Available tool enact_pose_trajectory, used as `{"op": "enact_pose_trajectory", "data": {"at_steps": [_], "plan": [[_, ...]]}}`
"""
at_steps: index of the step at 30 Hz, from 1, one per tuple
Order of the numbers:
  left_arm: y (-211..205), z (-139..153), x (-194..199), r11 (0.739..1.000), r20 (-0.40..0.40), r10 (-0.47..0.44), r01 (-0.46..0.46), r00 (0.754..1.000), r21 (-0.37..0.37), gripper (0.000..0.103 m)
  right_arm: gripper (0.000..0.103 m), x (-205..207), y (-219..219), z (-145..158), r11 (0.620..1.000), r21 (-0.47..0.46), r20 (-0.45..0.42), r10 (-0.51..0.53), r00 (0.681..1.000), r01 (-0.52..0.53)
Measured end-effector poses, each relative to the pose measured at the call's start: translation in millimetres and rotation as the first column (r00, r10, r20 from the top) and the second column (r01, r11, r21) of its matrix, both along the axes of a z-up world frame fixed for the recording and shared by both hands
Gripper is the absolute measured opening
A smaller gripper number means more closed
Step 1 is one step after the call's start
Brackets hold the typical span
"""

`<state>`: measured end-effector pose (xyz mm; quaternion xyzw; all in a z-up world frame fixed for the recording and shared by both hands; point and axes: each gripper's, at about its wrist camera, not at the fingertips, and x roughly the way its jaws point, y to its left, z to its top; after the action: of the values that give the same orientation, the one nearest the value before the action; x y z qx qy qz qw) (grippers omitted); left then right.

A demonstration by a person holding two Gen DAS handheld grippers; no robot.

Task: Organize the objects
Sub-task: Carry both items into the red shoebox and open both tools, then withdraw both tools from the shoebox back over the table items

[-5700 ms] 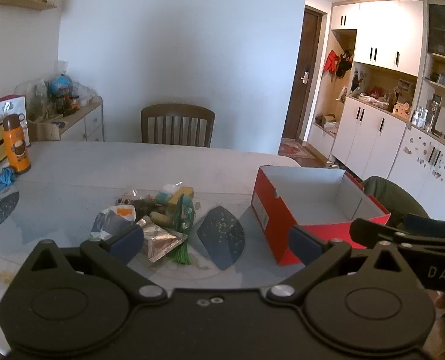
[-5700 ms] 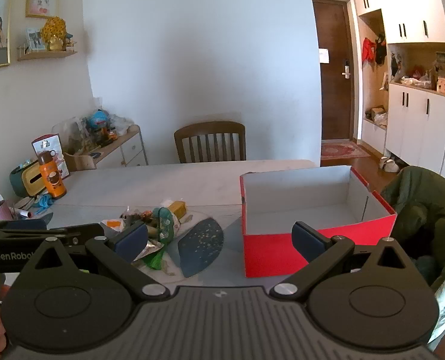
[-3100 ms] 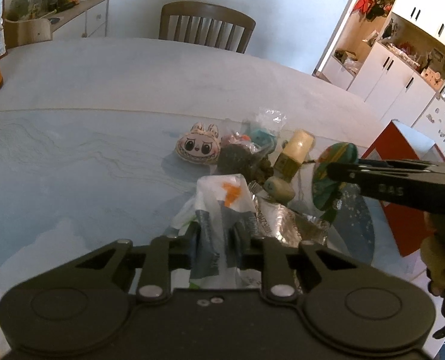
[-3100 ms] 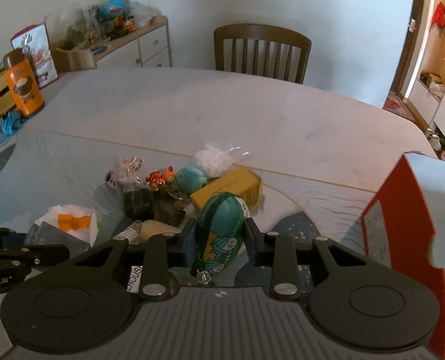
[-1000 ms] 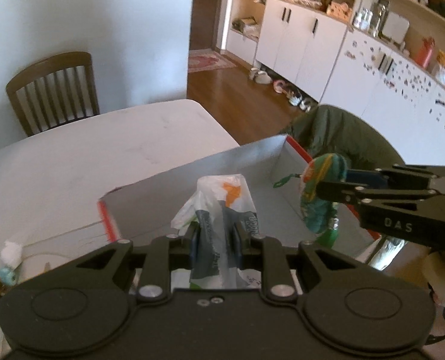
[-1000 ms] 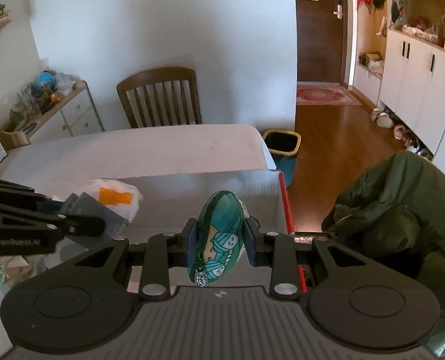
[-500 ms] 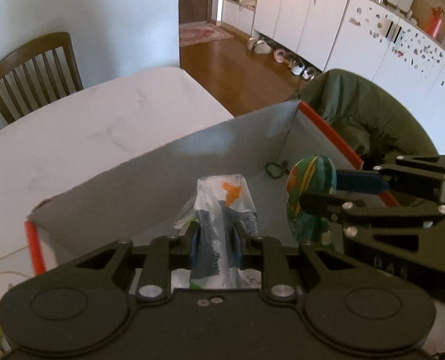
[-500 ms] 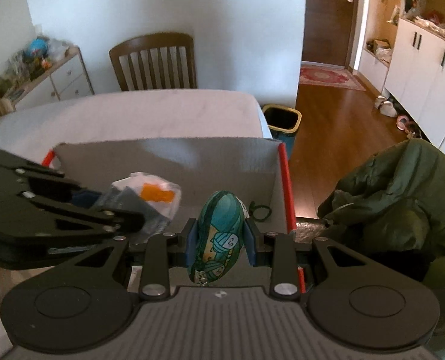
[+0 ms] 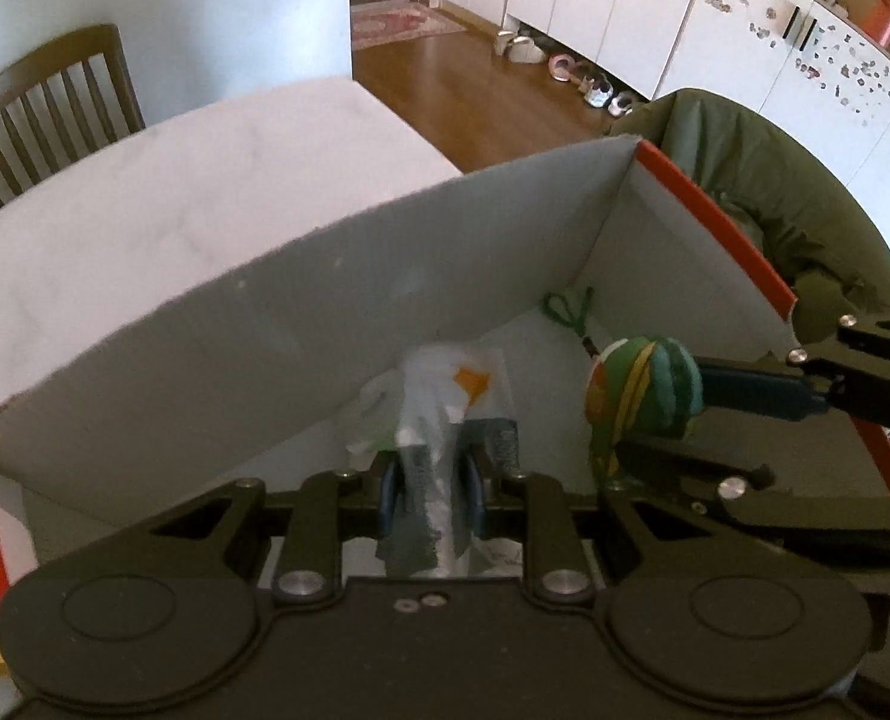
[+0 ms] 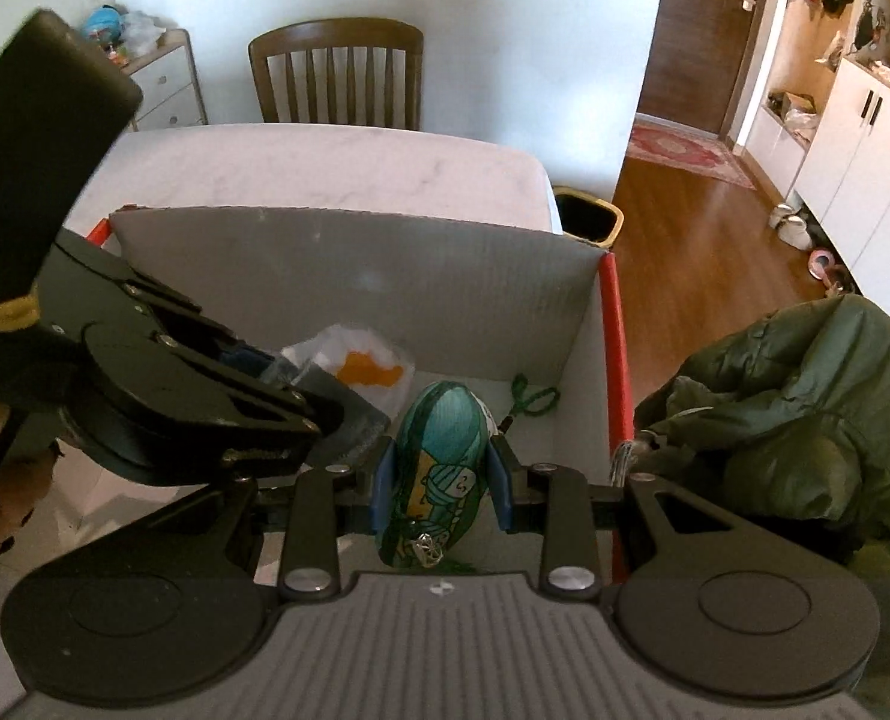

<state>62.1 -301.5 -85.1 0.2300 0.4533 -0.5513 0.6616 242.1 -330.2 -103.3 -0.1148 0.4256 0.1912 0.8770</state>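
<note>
Both grippers reach down into the red cardboard box (image 9: 715, 222) with grey inner walls (image 10: 348, 282). My left gripper (image 9: 429, 486) is shut on a white plastic packet with an orange mark (image 9: 451, 396), low over the box floor. The same packet (image 10: 360, 363) shows beside the left gripper in the right wrist view. My right gripper (image 10: 441, 480) is shut on a green patterned pouch (image 10: 445, 456), seen also as a round green pouch (image 9: 643, 384) to the right of the packet. Its green cord loop (image 10: 532, 399) lies on the box floor near the far right corner.
The box stands on a white marble table (image 9: 162, 204) near its right end. A green jacket (image 10: 805, 408) hangs over a chair right of the box. A wooden chair (image 10: 336, 72) stands at the far side, and a bin (image 10: 586, 213) sits on the floor beyond.
Both grippers have gone lower and deeper into the box with their objects. The green cord loop now rests on the box floor.
</note>
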Motion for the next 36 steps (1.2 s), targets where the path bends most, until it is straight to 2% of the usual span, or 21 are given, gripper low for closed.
{"op": "enact_pose_trajectory", "data": {"at_steps": [9,10,11,13,15,24,25,36], "plan": [[-6.1,-2.1,-2.9,1.000,0.006,0.000,0.000,1.000,0.025,0.034,0.033,4.1,-5.9,2.3,1.000,0.008,-0.010,-0.017,1.000,0.017],[-6.2,-1.9,-3.1,1.000,0.005,0.002,-0.002,1.000,0.023,0.040,0.035,3.3,-6.2,3.7,1.000,0.008,-0.007,-0.019,1.000,0.019],[-5.6,-1.1,-3.1,1.000,0.004,0.007,-0.007,1.000,0.023,0.055,0.037,2.1,-7.2,4.7,1.000,0.009,-0.002,-0.019,1.000,0.019],[-2.5,2.1,-3.0,1.000,0.019,0.023,-0.024,1.000,0.011,0.068,0.040,0.7,-9.9,6.5,1.000,0.013,0.007,-0.013,1.000,0.013],[1.0,5.4,-2.8,1.000,0.018,0.019,-0.019,1.000,-0.001,0.067,0.046,-1.5,-11.4,9.2,1.000,0.011,0.022,-0.017,1.000,0.016],[26.0,22.0,0.7,0.998,0.018,0.044,-0.043,0.999,-0.043,0.067,0.052,-14.9,-21.2,27.7,0.997,0.071,0.039,-0.034,0.999,0.031],[29.2,24.3,1.7,0.996,0.006,0.042,-0.041,0.999,-0.074,0.067,0.053,-17.3,-22.0,31.0,0.997,0.076,0.045,-0.034,0.998,0.030],[75.0,59.4,6.7,0.983,0.019,0.074,-0.070,0.997,-0.170,0.068,0.053,-47.8,-18.7,65.5,0.990,0.140,0.093,-0.029,0.995,0.016]]}}
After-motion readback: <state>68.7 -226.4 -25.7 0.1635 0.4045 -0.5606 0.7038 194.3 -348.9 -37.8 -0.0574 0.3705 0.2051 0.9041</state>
